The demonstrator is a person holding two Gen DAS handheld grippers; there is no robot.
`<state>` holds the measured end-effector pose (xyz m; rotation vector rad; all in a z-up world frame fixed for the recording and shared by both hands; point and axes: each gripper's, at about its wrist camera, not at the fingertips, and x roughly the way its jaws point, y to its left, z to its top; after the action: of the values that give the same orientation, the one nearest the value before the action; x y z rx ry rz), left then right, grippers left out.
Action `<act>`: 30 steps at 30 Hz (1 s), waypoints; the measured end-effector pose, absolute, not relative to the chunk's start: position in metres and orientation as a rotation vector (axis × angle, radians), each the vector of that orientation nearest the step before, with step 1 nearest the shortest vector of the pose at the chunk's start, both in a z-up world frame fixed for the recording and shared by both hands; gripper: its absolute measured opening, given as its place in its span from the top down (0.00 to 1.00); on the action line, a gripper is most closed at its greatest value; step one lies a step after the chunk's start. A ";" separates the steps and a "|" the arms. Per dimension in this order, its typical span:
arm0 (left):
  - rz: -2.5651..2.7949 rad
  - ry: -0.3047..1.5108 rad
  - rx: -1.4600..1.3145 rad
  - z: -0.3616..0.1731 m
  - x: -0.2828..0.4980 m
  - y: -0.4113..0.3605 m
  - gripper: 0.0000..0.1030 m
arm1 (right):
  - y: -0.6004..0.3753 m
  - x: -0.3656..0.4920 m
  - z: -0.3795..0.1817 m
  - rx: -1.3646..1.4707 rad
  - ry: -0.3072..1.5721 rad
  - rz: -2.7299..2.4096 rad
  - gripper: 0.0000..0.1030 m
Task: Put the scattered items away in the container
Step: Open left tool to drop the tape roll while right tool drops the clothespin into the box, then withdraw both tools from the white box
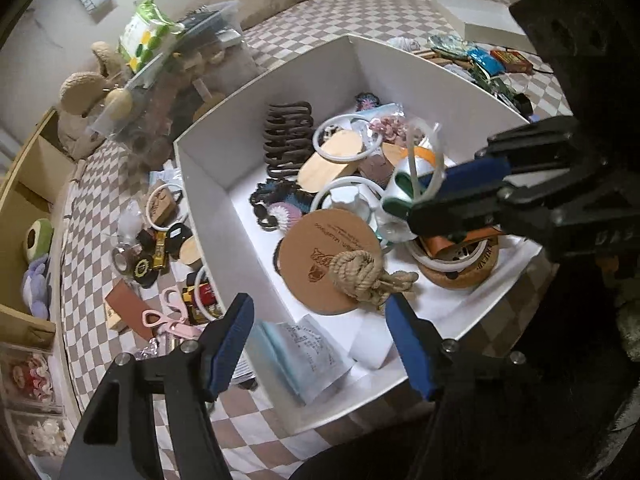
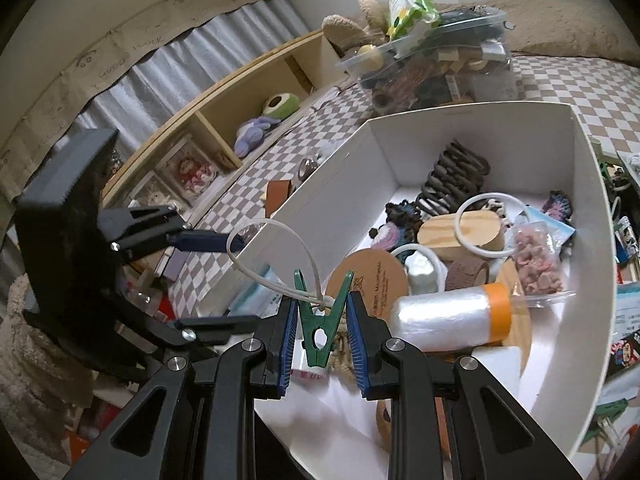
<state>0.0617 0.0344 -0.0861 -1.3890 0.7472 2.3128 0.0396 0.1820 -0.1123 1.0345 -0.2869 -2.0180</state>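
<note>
Right gripper: my jaws sit over the near end of the box, closed in on a green clip; the blue pads press its two splayed handles from either side.
Green clip: upright between the pads, mouth end down, with a white plastic loop hanging off it and arching up to the left.
Left gripper: my jaws stand wide apart with nothing between them, hovering above the near-left corner of the box.
Container: a white box on the checkered bed cover, already well filled.
In the box: a round cork coaster with a knotted rope piece lying on it, a dark hair claw toward the far wall, a wooden block ringed by a white loop, a white spool with an orange end, a small bag of pink bits, and a paper receipt at the near end.
Still outside: pink scissors, a brown card, and small dark packets just left of the box; more small items lie beyond its right wall.
Behind: a clear bin packed with odds and ends, with a green snack bag on top.
</note>
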 end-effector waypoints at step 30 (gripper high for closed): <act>2.541 0.593 -1.261 -0.039 0.093 -0.020 0.34 | 0.133 0.026 -0.110 1.013 -0.442 -2.026 0.14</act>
<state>0.0926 -0.0200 -0.0390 -1.2610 0.5929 2.5409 0.0256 0.1329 -0.1096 1.0129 -0.4420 -2.0261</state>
